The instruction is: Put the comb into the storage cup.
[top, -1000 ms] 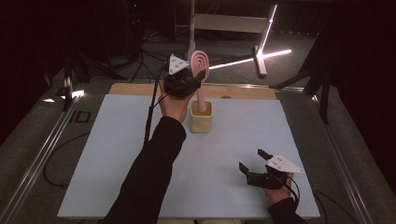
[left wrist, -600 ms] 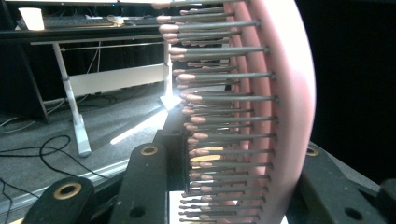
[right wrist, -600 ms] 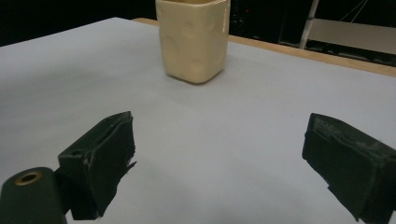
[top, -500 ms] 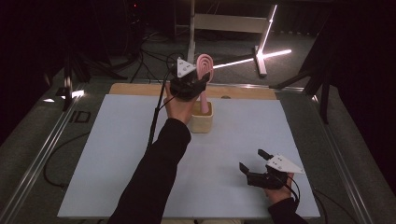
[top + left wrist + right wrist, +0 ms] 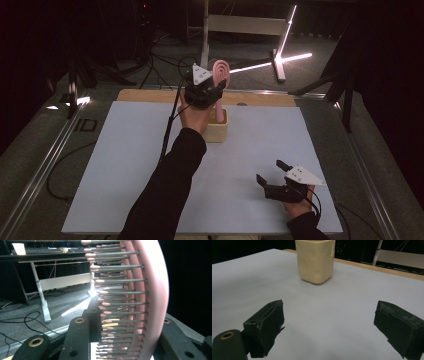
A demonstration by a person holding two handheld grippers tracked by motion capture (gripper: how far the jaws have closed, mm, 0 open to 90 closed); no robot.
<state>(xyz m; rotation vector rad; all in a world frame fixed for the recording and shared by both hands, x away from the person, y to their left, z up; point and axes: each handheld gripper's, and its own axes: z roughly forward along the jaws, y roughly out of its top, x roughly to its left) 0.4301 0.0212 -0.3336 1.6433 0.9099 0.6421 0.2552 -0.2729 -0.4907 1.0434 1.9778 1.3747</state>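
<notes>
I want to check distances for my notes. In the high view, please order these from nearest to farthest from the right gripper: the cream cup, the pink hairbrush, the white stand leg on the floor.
From the right gripper, at the table's near right:
1. Cream cup, mid-table, up and left.
2. Pink hairbrush, above the cup, held by the left gripper.
3. White stand leg, on the floor beyond the table.

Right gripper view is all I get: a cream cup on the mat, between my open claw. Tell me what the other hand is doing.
Observer: The left claw holds a pink brush upright above the cup.
Operator: Say how it grips.
Observer: In the left gripper view the jaws straddle the brush, bristles pointing sideways.
Operator: Place my claw.
Observer: The right claw sits low at the mat's near right, open, apart from the cup.
</notes>
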